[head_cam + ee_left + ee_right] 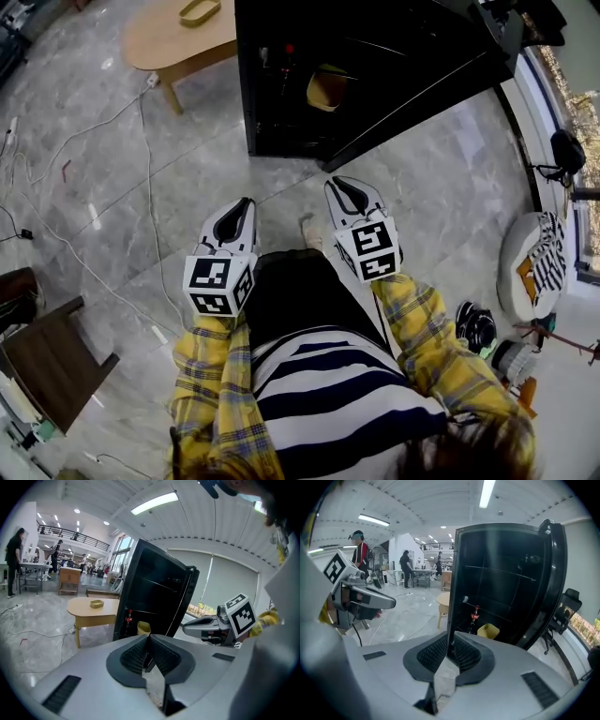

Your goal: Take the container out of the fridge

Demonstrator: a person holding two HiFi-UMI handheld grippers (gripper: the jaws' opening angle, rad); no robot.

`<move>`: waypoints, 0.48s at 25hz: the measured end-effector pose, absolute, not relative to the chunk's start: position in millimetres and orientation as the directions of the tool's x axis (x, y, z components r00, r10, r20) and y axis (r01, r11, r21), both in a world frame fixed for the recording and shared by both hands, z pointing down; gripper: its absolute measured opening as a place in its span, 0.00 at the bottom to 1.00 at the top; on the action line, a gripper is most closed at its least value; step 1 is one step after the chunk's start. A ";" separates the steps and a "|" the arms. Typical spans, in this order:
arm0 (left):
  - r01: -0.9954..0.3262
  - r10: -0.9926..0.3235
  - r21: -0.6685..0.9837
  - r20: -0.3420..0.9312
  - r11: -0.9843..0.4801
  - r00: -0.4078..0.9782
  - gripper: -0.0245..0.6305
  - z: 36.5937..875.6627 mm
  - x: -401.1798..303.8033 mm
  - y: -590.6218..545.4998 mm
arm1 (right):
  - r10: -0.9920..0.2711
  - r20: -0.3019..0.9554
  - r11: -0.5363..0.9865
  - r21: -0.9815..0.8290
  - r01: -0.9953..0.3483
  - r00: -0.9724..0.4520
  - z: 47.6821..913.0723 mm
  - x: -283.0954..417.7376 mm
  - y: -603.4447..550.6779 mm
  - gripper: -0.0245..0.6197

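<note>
A yellow container (328,89) stands on a low shelf inside the black fridge (281,122), whose door (422,98) hangs open to the right. In the right gripper view the container (488,631) sits beside a red-capped cola bottle (475,616); the left gripper view catches it just past my jaws (144,628). My left gripper (247,201) and right gripper (336,180) are held side by side over the floor, well short of the fridge. Both are shut and hold nothing: their ribbed pads meet in the left gripper (148,640) and the right gripper (451,642).
A light wooden table (178,42) with a small yellow tray (199,11) stands left of the fridge. Cables (150,206) trail over the marble floor. A dark stool (47,361) is at the lower left and a round white seat (517,272) at the right. People stand far back.
</note>
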State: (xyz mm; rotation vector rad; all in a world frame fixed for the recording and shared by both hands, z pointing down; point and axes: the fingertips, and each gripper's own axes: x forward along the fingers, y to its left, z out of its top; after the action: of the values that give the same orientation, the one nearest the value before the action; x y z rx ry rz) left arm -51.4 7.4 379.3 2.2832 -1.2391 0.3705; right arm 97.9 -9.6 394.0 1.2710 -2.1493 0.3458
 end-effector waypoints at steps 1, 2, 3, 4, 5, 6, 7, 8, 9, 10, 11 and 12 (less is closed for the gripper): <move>-0.842 -0.701 0.306 0.466 -0.444 0.539 0.09 383.1 -49.9 4.9 | -0.699 0.621 0.515 0.091 -0.852 -0.356 396.4 98.5 -15.7 0.09; -0.847 -0.704 0.304 0.470 -0.436 0.532 0.09 386.7 -48.1 2.0 | -0.696 0.620 0.526 0.097 -0.845 -0.362 398.6 99.0 -22.1 0.09; -0.853 -0.709 0.302 0.475 -0.425 0.522 0.09 390.1 -45.9 -0.3 | -0.690 0.622 0.539 0.099 -0.837 -0.371 401.5 99.9 -28.0 0.10; -0.860 -0.715 0.302 0.479 -0.411 0.510 0.09 393.1 -43.7 -1.8 | -0.680 0.627 0.554 0.101 -0.826 -0.380 405.5 101.4 -33.2 0.12; -0.867 -0.721 0.303 0.482 -0.395 0.497 0.09 396.1 -41.6 -2.9 | -0.668 0.635 0.571 0.104 -0.815 -0.387 410.1 103.1 -37.9 0.15; -0.874 -0.727 0.306 0.486 -0.379 0.485 0.09 399.4 -39.7 -4.4 | -0.658 0.643 0.586 0.109 -0.803 -0.393 415.0 105.1 -42.9 0.15; -0.879 -0.732 0.308 0.489 -0.363 0.474 0.09 402.8 -37.7 -6.6 | -0.650 0.649 0.600 0.117 -0.792 -0.396 419.7 107.1 -48.6 0.15; -0.885 -0.737 0.310 0.493 -0.349 0.463 0.09 406.3 -35.6 -9.2 | -0.643 0.654 0.612 0.125 -0.781 -0.399 424.3 109.3 -54.8 0.15; -0.889 -0.740 0.309 0.496 -0.337 0.454 0.09 409.8 -33.5 -11.9 | -0.637 0.659 0.622 0.133 -0.772 -0.400 429.3 111.5 -61.3 0.15; -0.893 -0.743 0.306 0.500 -0.329 0.445 0.09 413.5 -31.6 -14.6 | -0.632 0.664 0.631 0.140 -0.763 -0.400 435.0 113.7 -67.9 0.16; -0.898 -0.745 0.299 0.505 -0.323 0.436 0.09 417.6 -30.3 -17.5 | -0.626 0.669 0.639 0.148 -0.755 -0.399 441.4 115.6 -74.5 0.16; -0.903 -0.747 0.293 0.509 -0.316 0.427 0.09 422.2 -29.5 -20.5 | -0.621 0.676 0.647 0.156 -0.746 -0.398 448.6 117.4 -81.3 0.18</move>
State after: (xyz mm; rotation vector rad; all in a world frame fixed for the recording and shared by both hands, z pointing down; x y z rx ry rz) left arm -29.5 -20.5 422.2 2.1473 -1.3886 0.3794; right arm 117.4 -81.3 448.6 1.0575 -2.1399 0.2214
